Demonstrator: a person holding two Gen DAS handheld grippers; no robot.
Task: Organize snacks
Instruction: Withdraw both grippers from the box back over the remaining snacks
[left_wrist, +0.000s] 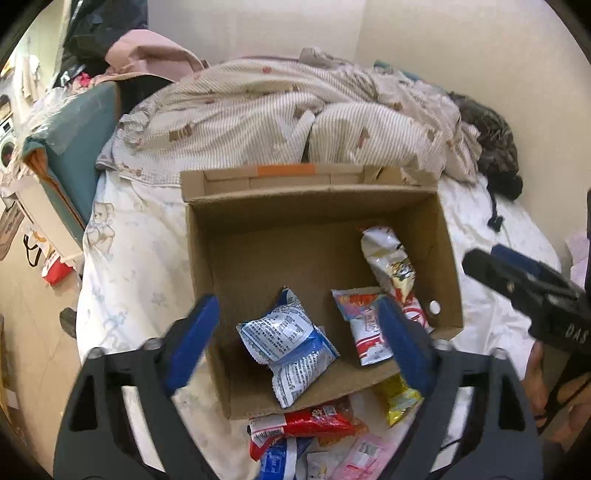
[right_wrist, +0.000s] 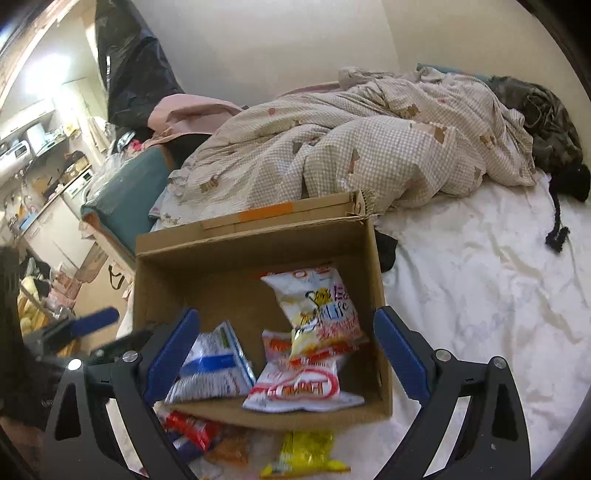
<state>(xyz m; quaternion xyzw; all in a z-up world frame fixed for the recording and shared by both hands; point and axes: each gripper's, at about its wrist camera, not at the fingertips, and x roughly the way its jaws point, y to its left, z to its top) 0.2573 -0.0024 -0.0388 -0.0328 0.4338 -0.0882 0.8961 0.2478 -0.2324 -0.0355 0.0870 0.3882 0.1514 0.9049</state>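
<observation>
Left wrist view, rectangular cardboard box (left_wrist: 448, 266), crinkly foil snack packets (left_wrist: 286, 341), both tools released, empty.

A lived-in home bedroom: rumpled bear-print duvet (left_wrist: 280, 122) on a bed (right_wrist: 480, 266), kitchen counter (right_wrist: 44, 155) beyond.

Cardboard box (left_wrist: 317, 206) on bed (right_wrist: 480, 280), near its front edge. Three snack packets (left_wrist: 291, 343) inside box, toward its near wall. Loose packets (left_wrist: 306, 424) on bed before box. Rumpled duvet (left_wrist: 280, 122) behind box, across bed's far side
</observation>
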